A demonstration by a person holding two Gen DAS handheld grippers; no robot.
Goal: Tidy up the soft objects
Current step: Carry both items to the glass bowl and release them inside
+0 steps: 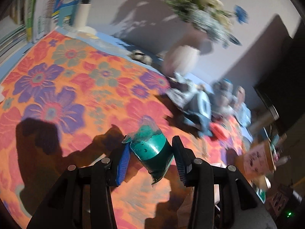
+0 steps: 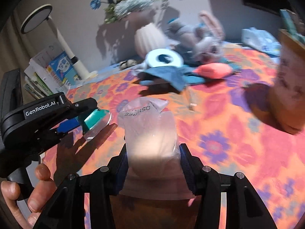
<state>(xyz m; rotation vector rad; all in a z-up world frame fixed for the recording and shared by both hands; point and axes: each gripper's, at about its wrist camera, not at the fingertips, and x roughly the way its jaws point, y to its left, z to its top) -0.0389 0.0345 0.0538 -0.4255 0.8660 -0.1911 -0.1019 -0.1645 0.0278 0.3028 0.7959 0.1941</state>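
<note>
My left gripper is shut on a teal soft block in clear plastic wrap, held above the flowered cloth. In the right wrist view that same left gripper shows at the left with the teal block in its tip and a hand on its handle. My right gripper is shut on a pale pink soft block in a clear printed bag. Farther back lies a pile of soft things: a grey plush toy, a blue cloth and a coral cushion.
An orange flowered cloth covers the table. A white ribbed vase with flowers stands at the back by the wall. A white tape roll, books and a white lamp sit at the back left. A brown box stands right.
</note>
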